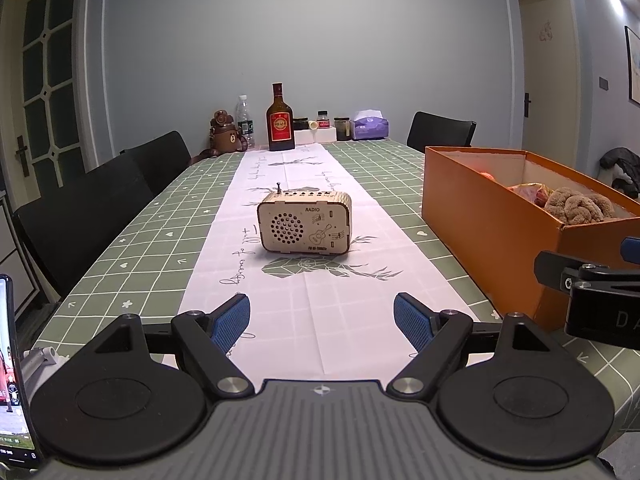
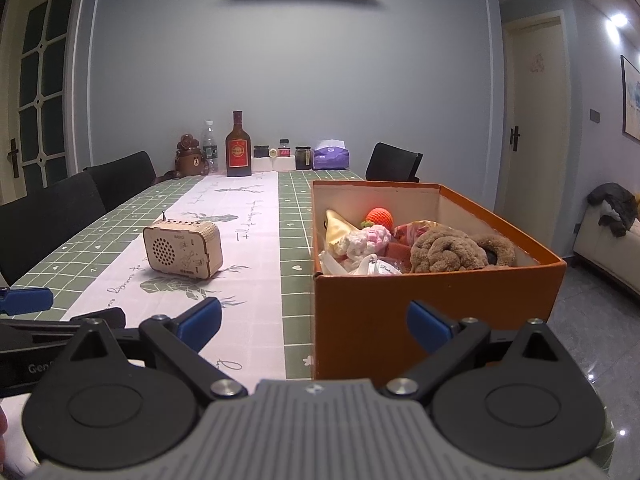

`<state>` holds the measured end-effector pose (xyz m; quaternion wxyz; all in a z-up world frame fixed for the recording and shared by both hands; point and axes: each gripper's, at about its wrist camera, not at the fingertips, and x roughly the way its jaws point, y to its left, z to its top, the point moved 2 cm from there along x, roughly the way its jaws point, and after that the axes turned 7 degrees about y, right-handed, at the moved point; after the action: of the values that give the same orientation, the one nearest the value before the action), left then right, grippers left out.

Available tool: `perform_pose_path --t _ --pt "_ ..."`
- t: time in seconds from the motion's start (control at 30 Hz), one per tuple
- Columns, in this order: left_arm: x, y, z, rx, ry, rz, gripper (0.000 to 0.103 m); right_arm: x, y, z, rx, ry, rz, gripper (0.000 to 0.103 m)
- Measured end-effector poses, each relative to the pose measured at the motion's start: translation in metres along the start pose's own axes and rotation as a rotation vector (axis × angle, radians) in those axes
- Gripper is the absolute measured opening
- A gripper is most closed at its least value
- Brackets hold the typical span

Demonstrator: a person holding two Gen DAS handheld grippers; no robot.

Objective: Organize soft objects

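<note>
An orange cardboard box (image 2: 432,312) stands at the table's right side, and the left wrist view shows the same box (image 1: 492,216). Inside lie soft toys: a brown plush (image 2: 452,252), an orange knitted ball (image 2: 380,218), a pink-and-white plush (image 2: 370,240) and a cream piece (image 2: 338,228). The brown plush (image 1: 580,206) also shows from the left. My right gripper (image 2: 314,326) is open and empty, just in front of the box's near wall. My left gripper (image 1: 322,318) is open and empty over the white runner, well short of the wooden radio.
A wooden radio (image 1: 305,222) sits mid-table on the white runner (image 1: 296,300). At the far end stand a brown bottle (image 1: 280,120), a water bottle (image 1: 245,120), a bear flask (image 1: 222,132), jars and a tissue pack (image 1: 370,125). Black chairs (image 1: 80,216) line the left side.
</note>
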<state>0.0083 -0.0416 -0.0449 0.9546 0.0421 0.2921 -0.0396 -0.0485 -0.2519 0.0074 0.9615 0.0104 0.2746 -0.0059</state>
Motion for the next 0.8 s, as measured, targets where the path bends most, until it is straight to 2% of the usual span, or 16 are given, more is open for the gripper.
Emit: perform_pose_path --t 0.8 --pt "0.001 -0.0002 -0.0008 -0.007 0.008 -0.009 0.096 0.0025 0.003 -0.0032 -0.004 0.025 0.01 0.097"
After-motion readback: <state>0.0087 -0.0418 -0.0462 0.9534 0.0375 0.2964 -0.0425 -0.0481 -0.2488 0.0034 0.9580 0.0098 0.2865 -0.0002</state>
